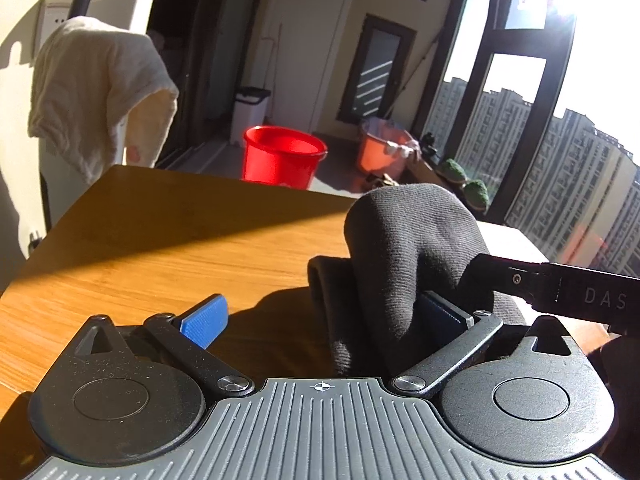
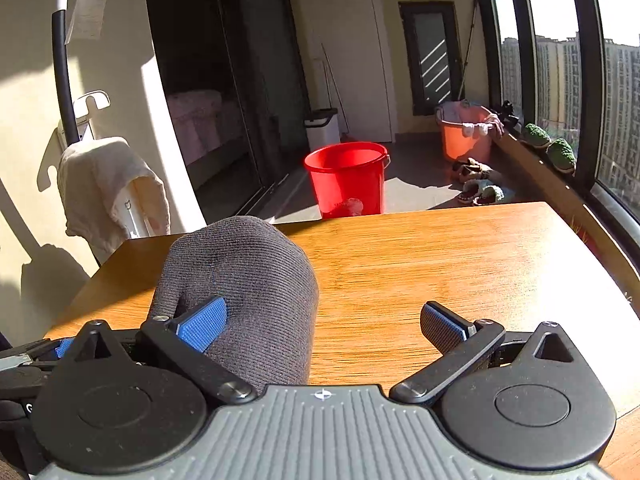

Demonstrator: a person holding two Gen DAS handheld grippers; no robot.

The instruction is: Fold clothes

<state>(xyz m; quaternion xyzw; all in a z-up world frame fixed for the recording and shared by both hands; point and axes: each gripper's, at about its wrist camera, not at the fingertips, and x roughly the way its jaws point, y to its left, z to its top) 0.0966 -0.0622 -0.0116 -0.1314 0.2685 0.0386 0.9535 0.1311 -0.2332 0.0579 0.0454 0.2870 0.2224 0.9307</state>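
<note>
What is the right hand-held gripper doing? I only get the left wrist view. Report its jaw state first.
Observer: The right hand-held gripper is wide open, with nothing clamped.
Operator: Tell me where the garment sits on it.
Observer: The garment bunches against its left finger. The right finger is bare.
Operator: Describe the table to its right.
Observer: The table shows only sunlit wood there, out to its far edge.
</note>
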